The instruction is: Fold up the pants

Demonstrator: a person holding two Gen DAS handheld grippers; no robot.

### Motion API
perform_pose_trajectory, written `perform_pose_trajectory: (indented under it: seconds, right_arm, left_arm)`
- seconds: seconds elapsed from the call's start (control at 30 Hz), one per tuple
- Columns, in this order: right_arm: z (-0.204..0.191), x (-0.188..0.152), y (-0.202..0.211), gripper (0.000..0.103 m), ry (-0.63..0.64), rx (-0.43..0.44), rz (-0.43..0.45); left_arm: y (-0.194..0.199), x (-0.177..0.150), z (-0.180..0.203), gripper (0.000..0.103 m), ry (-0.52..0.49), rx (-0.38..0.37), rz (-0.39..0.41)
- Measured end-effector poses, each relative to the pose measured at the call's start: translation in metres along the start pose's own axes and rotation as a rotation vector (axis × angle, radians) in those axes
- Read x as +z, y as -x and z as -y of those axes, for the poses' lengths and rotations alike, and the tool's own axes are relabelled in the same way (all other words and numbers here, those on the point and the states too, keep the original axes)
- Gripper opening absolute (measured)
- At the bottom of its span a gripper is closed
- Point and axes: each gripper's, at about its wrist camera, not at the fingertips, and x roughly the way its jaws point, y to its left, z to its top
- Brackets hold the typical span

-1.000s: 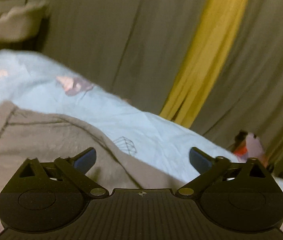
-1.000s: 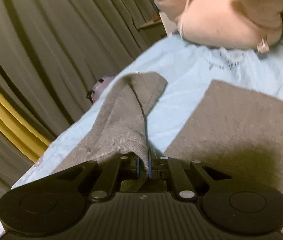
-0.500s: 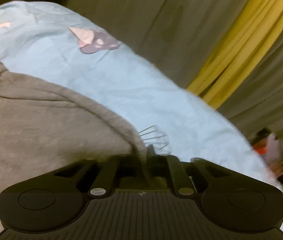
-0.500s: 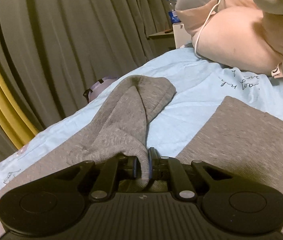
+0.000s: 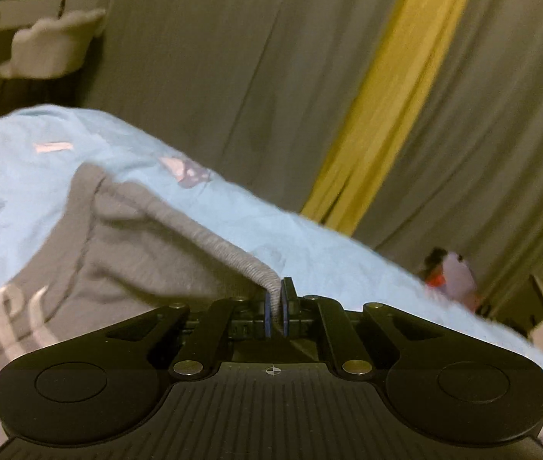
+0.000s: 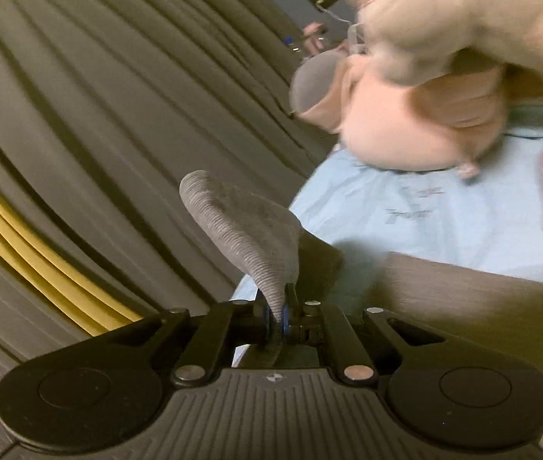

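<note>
Grey sweatpants [image 5: 125, 260] lie on a light blue bed sheet [image 5: 309, 241]. My left gripper [image 5: 277, 308] is shut on the ribbed waistband [image 5: 229, 249], which it lifts off the sheet; white drawstrings [image 5: 14, 318] show at the lower left. My right gripper [image 6: 277, 316] is shut on a ribbed cuff [image 6: 240, 237] of the pants, held raised above the bed. More grey pant fabric [image 6: 463, 306] lies flat to its right.
Grey curtains with a yellow strip [image 5: 390, 88] hang behind the bed. A big pink plush toy [image 6: 424, 122] sits at the head of the bed. A white chair [image 5: 49, 50] stands far left. Small items [image 5: 451, 272] lie beyond the bed edge.
My left gripper closed on the waistband and lifted it. My right gripper raised the cuff higher, off the bed, and swung towards the plush toy.
</note>
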Motion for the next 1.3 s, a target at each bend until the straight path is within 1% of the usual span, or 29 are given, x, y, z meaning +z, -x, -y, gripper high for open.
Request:
perform_pose_trajectory:
  seconds: [0.07,0.13,0.2,0.23,0.3,0.33,0.37,0.4,0.43,0.47,0.5,0.53,0.6,0.67,0.73,0.8,0.87,0.9,0.93,0.97,1.03,1.07,1.1,1.17,1.2,1.23,1.27,1.3]
  right_arm:
    - [0.017,-0.003,0.025,0.006,0.02,-0.046,-0.008]
    - [0.036,-0.01,0.045,0.006,0.036,-0.112,-0.032]
    - [0.052,-0.016,0.053,0.006,0.025,-0.171,-0.078]
    - [0.058,-0.021,0.054,0.005,0.039,-0.195,-0.103]
    - [0.064,-0.029,0.049,0.005,0.057,-0.221,-0.169]
    - [0.067,-0.031,0.046,0.005,0.04,-0.216,-0.196]
    - [0.069,-0.032,0.045,0.005,0.019,-0.205,-0.213]
    - [0.07,-0.032,0.044,0.006,0.007,-0.197,-0.218]
    - [0.072,-0.033,0.042,0.01,-0.005,-0.195,-0.231]
    - [0.073,-0.034,0.04,0.01,-0.021,-0.2,-0.251]
    - [0.078,-0.034,0.035,0.011,-0.05,-0.21,-0.274]
    - [0.083,-0.033,0.031,0.012,-0.08,-0.218,-0.292]
    - [0.093,-0.036,0.028,0.012,-0.142,-0.208,-0.305]
    - [0.096,-0.036,0.031,0.013,-0.169,-0.195,-0.31]
    - [0.095,-0.038,0.033,0.017,-0.166,-0.183,-0.316]
    - [0.094,-0.038,0.03,0.019,-0.143,-0.186,-0.322]
    - [0.089,-0.04,0.031,0.025,-0.121,-0.186,-0.322]
    - [0.086,-0.041,0.031,0.029,-0.109,-0.184,-0.321]
    - [0.085,-0.041,0.029,0.033,-0.1,-0.182,-0.32]
    - [0.083,-0.041,0.027,0.035,-0.089,-0.18,-0.319]
    - [0.079,-0.042,0.025,0.035,-0.065,-0.189,-0.314]
    - [0.078,-0.043,0.024,0.035,-0.059,-0.189,-0.31]
    - [0.077,-0.043,0.023,0.032,-0.057,-0.191,-0.308]
    - [0.079,-0.043,0.023,0.016,-0.069,-0.196,-0.304]
    - [0.083,-0.043,0.023,0.006,-0.09,-0.2,-0.303]
    - [0.086,-0.043,0.023,0.006,-0.113,-0.191,-0.299]
    - [0.09,-0.042,0.026,0.006,-0.136,-0.179,-0.291]
    - [0.093,-0.041,0.029,0.006,-0.157,-0.167,-0.28]
  left_arm:
    - [0.03,-0.032,-0.012,0.008,0.018,-0.014,-0.007]
    - [0.05,-0.065,-0.026,0.008,0.033,-0.003,-0.027]
    - [0.06,-0.096,-0.04,0.008,0.066,0.01,-0.066]
    - [0.06,-0.109,-0.047,0.008,0.086,0.023,-0.086]
    - [0.057,-0.128,-0.063,0.008,0.145,0.045,-0.125]
    - [0.054,-0.133,-0.07,0.011,0.174,0.047,-0.137]
    - [0.055,-0.135,-0.076,0.012,0.196,0.055,-0.14]
    - [0.057,-0.132,-0.082,0.014,0.23,0.07,-0.126]
    - [0.06,-0.127,-0.087,0.026,0.248,0.075,-0.09]
    - [0.061,-0.122,-0.09,0.036,0.24,0.078,-0.059]
    - [0.062,-0.116,-0.092,0.061,0.227,0.104,-0.027]
    - [0.061,-0.111,-0.095,0.076,0.228,0.144,-0.003]
    - [0.058,-0.1,-0.104,0.078,0.235,0.175,0.032]
    - [0.046,-0.086,-0.116,0.08,0.259,0.185,0.032]
    - [0.033,-0.073,-0.126,0.08,0.289,0.209,0.014]
    - [0.019,-0.063,-0.136,0.08,0.305,0.213,0.001]
    - [0.006,-0.054,-0.142,0.079,0.314,0.222,-0.013]
    - [0.0,-0.048,-0.144,0.077,0.315,0.223,-0.018]
    - [-0.003,-0.046,-0.142,0.069,0.315,0.227,-0.021]
    - [-0.006,-0.042,-0.143,0.062,0.315,0.227,-0.026]
    - [-0.017,-0.033,-0.147,0.011,0.324,0.218,-0.06]
    - [-0.017,-0.031,-0.149,0.011,0.332,0.217,-0.069]
    - [-0.01,-0.029,-0.148,0.01,0.329,0.217,-0.032]
    - [0.015,-0.031,-0.144,0.01,0.262,0.223,0.118]
    - [0.031,-0.033,-0.143,0.01,0.235,0.218,0.187]
    - [0.045,-0.038,-0.146,0.011,0.244,0.194,0.245]
    - [0.054,-0.044,-0.154,0.011,0.27,0.171,0.28]
    - [0.058,-0.051,-0.161,0.011,0.292,0.175,0.287]
